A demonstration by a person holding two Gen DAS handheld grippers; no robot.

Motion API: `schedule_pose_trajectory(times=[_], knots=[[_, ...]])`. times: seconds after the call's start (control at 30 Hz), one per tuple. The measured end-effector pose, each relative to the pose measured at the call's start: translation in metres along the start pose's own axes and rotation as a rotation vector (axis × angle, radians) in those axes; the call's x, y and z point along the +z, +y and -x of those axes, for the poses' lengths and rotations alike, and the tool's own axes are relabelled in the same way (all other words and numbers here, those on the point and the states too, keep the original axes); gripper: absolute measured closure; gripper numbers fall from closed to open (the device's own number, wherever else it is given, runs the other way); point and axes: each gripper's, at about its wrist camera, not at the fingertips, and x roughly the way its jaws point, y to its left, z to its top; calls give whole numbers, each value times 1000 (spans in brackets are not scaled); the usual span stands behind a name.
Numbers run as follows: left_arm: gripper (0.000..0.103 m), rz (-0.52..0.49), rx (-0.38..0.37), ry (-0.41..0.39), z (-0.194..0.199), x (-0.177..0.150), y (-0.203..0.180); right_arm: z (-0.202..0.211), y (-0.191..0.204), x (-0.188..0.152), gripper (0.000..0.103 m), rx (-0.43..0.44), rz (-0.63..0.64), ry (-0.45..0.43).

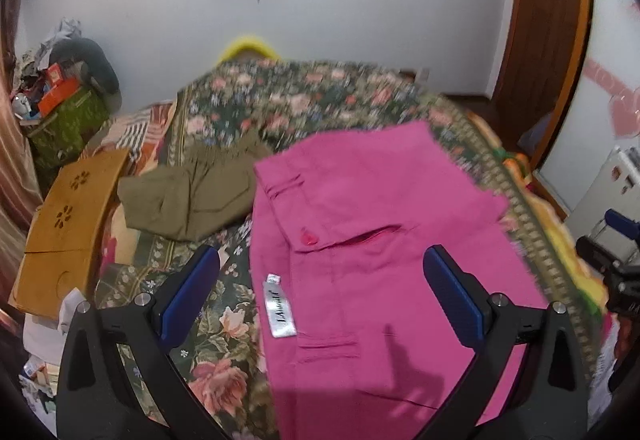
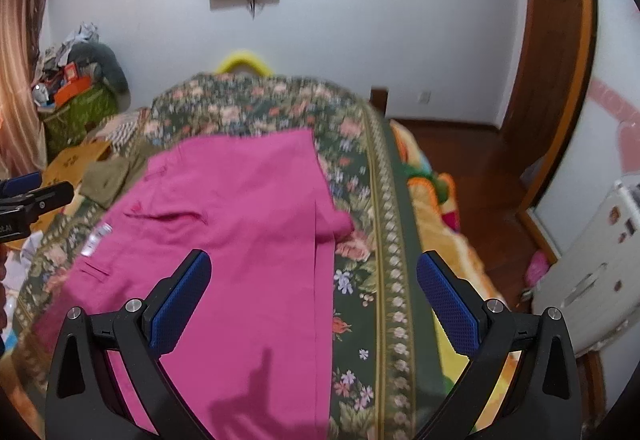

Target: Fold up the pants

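Pink pants [image 1: 360, 240]: lying flat on the floral bedspread [image 1: 280, 99], waistband and silver label [image 1: 279, 307] toward the left. Olive garment [image 1: 188, 195]: folded, just beside them. Left gripper [image 1: 320, 292] and right gripper [image 2: 314, 296]: both above the pants, jaws wide, holding nothing.

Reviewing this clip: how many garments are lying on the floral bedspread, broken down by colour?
Pink pants: 1
Olive-green garment, folded: 1
Total: 2, both on the floral bedspread. The left tool and right tool are both open and hold nothing.
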Motion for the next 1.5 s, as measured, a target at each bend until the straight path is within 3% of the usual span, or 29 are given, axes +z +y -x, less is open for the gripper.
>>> schedule_pose_trajectory(times=[0.13,0.27,0.37,0.43,0.53,0.6,0.67,0.7,0.83,0.97,1.1,1.3,1.5], knots=[[0,2,-17,107,-41,-2,11,-33,-13,-2,1,19,-16,54],[2,-9,-16,172,-70,-3,22,-64,-21,2,9,53,-20,112],[18,-21,-17,212,-88,-5,29,-85,-23,5,19,111,-26,151],[22,-8,-41,251,-99,-7,35,-99,-21,6,24,146,-19,181],[38,2,-71,297,-110,-11,37,-117,-18,8,36,180,-13,218],[41,-1,-75,311,-112,-13,36,-128,-17,8,46,210,-13,250],[55,2,-108,326,-115,-14,34,-138,-16,8,48,236,-17,272],[57,4,-125,338,-118,-14,33,-142,-16,9,48,246,-17,280],[61,-11,-120,347,-121,-14,28,-151,-14,8,53,270,-13,294],[73,-19,-104,347,-124,-14,29,-149,-15,8,78,261,-8,279],[78,-67,-40,324,-124,-15,27,-151,-19,7,93,263,-9,285],[77,-94,25,312,-126,-16,25,-148,-32,0,100,268,-33,295],[78,-32,-57,336,-119,-11,37,-136,-36,2,98,252,-16,312]])
